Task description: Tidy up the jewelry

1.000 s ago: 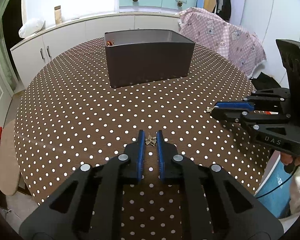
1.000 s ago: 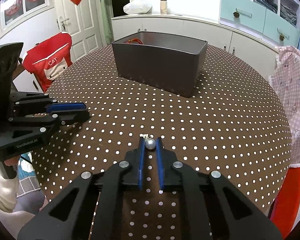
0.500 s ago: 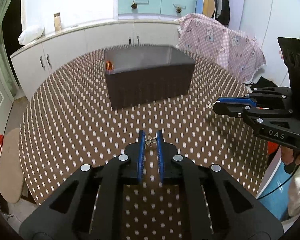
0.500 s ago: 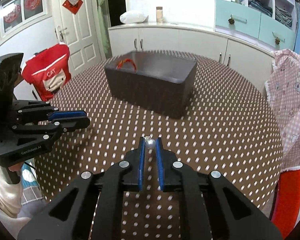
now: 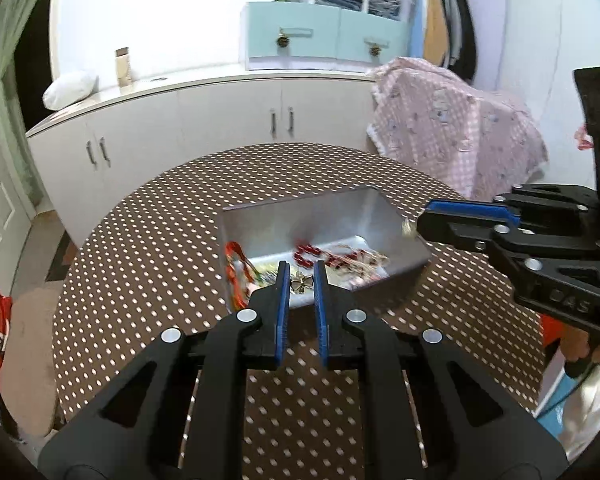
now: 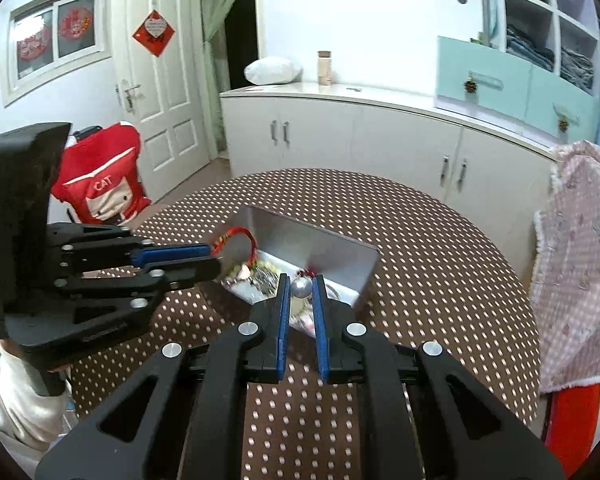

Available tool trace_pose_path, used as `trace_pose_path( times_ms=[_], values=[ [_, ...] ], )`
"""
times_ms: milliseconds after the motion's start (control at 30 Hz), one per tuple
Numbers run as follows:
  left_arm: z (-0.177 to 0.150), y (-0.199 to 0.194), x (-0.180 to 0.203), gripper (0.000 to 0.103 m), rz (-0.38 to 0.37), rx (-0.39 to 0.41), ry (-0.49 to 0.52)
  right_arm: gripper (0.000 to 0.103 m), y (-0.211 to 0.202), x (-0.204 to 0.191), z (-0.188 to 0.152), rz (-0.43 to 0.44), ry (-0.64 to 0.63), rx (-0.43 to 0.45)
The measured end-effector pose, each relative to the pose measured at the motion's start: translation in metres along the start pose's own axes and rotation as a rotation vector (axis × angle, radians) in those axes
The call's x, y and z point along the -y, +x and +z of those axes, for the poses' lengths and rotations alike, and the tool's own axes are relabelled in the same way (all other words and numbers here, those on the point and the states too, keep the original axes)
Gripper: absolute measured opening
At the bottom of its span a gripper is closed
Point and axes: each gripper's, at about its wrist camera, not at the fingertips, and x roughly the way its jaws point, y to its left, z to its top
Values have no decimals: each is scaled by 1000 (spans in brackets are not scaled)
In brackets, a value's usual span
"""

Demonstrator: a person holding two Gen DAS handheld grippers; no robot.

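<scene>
"CAT" on red chair cover (image 6: 104, 192) (white letters)

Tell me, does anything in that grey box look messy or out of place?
Yes: a red bracelet hangs over the box rim at one end instead of lying inside. The other jewelry lies in a loose tangle on the bottom.

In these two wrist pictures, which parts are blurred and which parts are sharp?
Left wrist view: the dots of the tablecloth are smeared into streaks and the jewelry in the box is soft, while the left gripper is sharp. Right wrist view: the same streaks on the cloth, the right gripper and its silver bead sharp. Both bend straight lines at the edges.
</scene>
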Motion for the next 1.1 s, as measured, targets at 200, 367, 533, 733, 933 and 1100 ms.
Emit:
trace_pose_path(
  times_ms=[200,367,533,733,933,1100],
  values=[
    [-1,-3,-10,69,27,18,-35,44,-12,12,-1,-30,78,41],
    [-7,-29,-4,69,53,52,-33,67,-38,9,-12,-78,152,106],
    [-12,-64,8,69,85,99,-53,82,-66,-6,-18,-143,187,176],
    [-12,-104,20,72,153,178,-77,94,-107,-32,-22,-210,167,269],
    [-15,-138,30,76,179,248,-102,95,-130,-54,-28,-238,121,314],
    [-16,-151,34,80,176,277,-101,95,-139,-58,-30,-245,118,333]
  ],
)
